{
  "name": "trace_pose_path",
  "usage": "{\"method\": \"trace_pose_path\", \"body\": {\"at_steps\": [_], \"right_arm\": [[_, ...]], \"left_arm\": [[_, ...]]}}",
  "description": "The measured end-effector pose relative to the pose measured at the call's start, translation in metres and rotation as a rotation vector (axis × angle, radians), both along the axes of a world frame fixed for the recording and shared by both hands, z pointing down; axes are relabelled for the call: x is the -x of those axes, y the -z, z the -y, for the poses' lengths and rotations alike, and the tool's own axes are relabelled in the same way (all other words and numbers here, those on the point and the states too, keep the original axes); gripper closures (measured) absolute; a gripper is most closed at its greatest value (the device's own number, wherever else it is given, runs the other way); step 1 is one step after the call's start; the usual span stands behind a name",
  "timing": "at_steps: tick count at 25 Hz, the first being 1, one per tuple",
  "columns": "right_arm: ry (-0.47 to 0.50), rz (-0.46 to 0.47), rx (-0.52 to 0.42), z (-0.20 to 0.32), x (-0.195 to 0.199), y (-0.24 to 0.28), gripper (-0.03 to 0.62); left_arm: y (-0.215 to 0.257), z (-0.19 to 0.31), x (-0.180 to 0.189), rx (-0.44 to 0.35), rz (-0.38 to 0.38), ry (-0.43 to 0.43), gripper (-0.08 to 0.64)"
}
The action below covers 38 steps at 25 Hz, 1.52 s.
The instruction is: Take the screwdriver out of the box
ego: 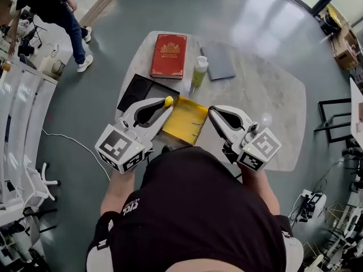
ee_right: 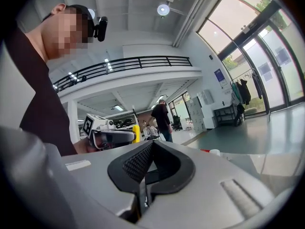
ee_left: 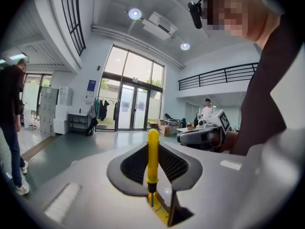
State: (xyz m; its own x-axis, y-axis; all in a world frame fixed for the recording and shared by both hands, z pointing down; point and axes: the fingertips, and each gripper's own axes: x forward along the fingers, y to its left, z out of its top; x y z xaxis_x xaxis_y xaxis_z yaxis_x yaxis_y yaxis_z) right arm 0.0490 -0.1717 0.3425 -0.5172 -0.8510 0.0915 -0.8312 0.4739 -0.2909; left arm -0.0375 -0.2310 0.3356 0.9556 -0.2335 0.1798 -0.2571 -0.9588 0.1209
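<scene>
the left hand-held gripper (ego: 164, 109) is gripping the screwdriver (ee_left: 152, 156): its pads are pressing on the yellow handle from both sides. the long axis of the tool is standing almost upright across the jaws, with the round handle end up and the thin metal tip pointing down toward the yellow box (ego: 187, 118). in the head view the handle end is showing over the left edge of the box, so i am judging that the tool is already lifted out, or nearly, and that the next move is needing only a way sideways off the box.

the right hand-held gripper (ego: 212, 113) is hanging just right of the box with its jaws together and nothing between them, so it is not helping in this grasp.

the box is lying open on the counter (ego: 266, 95), near the counter edge closest to the person. right of the box the counter is looking bare, and this is the widest room for setting the tool down. left of the box a black flat thing (ego: 139, 89) is lying. beyond the box a pale bottle (ego: 199, 71) is standing close, and farther a red book (ego: 168, 55) and a grey pad (ego: 219, 61) are lying, so the far side is more crowded.
</scene>
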Motion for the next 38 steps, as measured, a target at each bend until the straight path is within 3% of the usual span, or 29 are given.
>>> {"method": "trace_pose_path", "body": {"at_steps": [7,14,38], "right_arm": [[-0.002,-0.019,-0.108,-0.008,-0.004,0.026,0.578],[-0.04,-0.08,-0.195,-0.01,-0.01,0.04,0.58],[-0.057,-0.117,-0.154,0.0,0.003,0.033,0.58]], "left_arm": [[0.03,-0.002,-0.002,-0.07,-0.102,0.086,0.494],[0.043,0.004,-0.001,-0.113,-0.128,0.114,0.494],[0.038,0.013,0.014,-0.098,-0.12,0.12,0.494]]}}
